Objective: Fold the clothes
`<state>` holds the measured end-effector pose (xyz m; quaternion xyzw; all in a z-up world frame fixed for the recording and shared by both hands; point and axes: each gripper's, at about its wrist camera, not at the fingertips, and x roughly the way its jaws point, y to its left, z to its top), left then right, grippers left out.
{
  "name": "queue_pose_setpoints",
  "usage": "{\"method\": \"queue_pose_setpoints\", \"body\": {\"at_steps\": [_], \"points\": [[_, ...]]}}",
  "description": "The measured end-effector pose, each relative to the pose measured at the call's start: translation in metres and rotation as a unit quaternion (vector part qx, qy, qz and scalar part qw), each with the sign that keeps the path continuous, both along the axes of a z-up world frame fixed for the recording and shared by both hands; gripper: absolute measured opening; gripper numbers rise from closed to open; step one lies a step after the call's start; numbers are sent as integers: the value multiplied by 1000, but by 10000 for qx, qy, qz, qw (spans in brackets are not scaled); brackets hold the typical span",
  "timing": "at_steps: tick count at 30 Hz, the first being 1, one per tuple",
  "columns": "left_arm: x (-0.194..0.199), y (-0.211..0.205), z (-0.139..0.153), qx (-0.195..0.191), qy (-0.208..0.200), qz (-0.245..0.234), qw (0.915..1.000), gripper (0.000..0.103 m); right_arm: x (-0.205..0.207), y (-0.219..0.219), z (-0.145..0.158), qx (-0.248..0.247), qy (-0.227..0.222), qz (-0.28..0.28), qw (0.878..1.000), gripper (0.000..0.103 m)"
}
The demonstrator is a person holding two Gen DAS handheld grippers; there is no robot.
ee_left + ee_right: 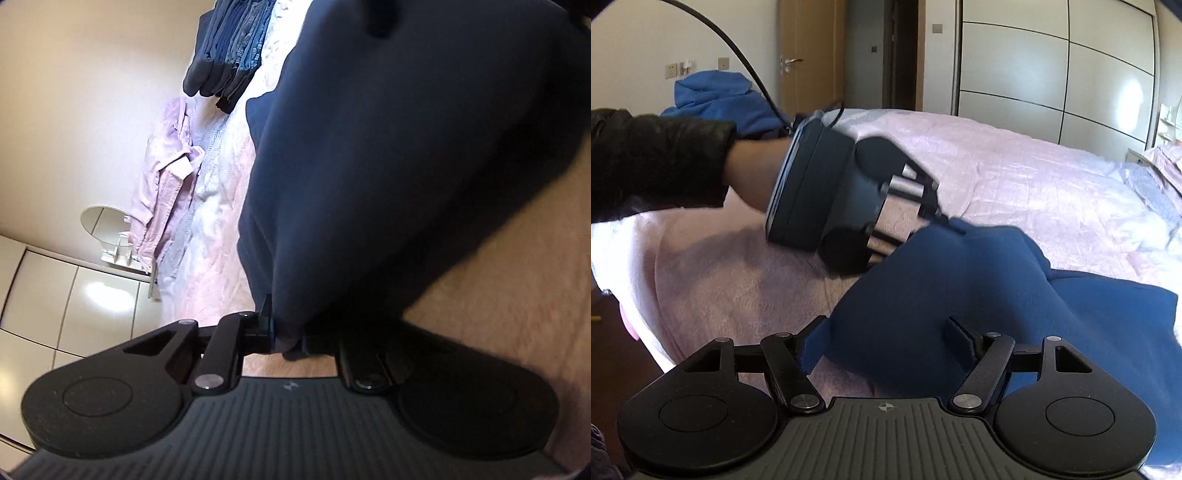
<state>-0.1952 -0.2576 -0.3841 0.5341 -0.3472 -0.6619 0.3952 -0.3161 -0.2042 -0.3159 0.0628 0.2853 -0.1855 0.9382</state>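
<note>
1. Fabric fills the left wrist view: a dark navy garment [388, 166] hangs over most of the frame, and the left gripper [286, 338] is clenched on a fold of it, fingers nearly together with cloth bunched between them. Beyond it lies the pink quilted bedspread [225, 236]. On the bed sit a stack of folded dark and denim clothes [229, 55] and a crumpled pink garment [166, 177]. A round mirror [105, 225] stands near a glossy white wardrobe [74, 295]
2. In the right wrist view the right gripper [886, 336] has its fingers spread wide around the same cloth, which looks blue here [960, 295] and drapes between them down onto the bedspread [1015, 166]; I cannot tell whether either pad touches it. The left gripper [936, 221] pinches the raised corner. A blue hoodie [716, 96] lies at the far side, before a wooden door [809, 51]
</note>
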Motion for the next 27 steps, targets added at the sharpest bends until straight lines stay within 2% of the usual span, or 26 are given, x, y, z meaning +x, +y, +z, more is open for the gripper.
{"method": "queue_pose_setpoints", "body": {"at_steps": [4,7,9,10,13,16,18,20,22,24,26,27], "points": [[14,-3,-1,-73,-310,295,9991,12,-7,-10,0,210,-302,-60,9993,71],[33,-7,0,30,-402,823,9958,12,-7,-15,-9,423,-214,27,9989,74],[42,-4,14,53,-47,1214,9926,12,-13,-12,-4,416,-164,83,9990,75],[42,-2,27,87,367,1361,9900,13,-19,-10,-1,392,-223,77,9990,75],[41,6,66,209,1585,1763,9713,13,-48,-10,10,293,-669,-259,9970,75],[16,14,72,893,2274,1468,9585,13,-73,-26,18,282,-962,-820,9916,75],[-1,19,76,1344,2721,1263,9444,13,-83,-40,20,358,-1084,-1114,9872,75],[-18,23,79,1765,3120,1064,9275,9,-84,-47,17,183,-1052,-1123,9879,75],[-33,21,52,1702,2841,1104,9371,3,-78,-54,3,180,-814,-961,9919,75],[-33,19,58,1779,2952,1193,9311,3,-75,-67,-20,459,-452,-832,9945,75],[-30,16,74,1879,3070,1315,9236,3,-87,-75,-28,682,-541,-863,9925,74],[-28,14,82,1929,3129,1376,9198,8,-95,-76,-24,750,-676,-936,9905,74]]}}
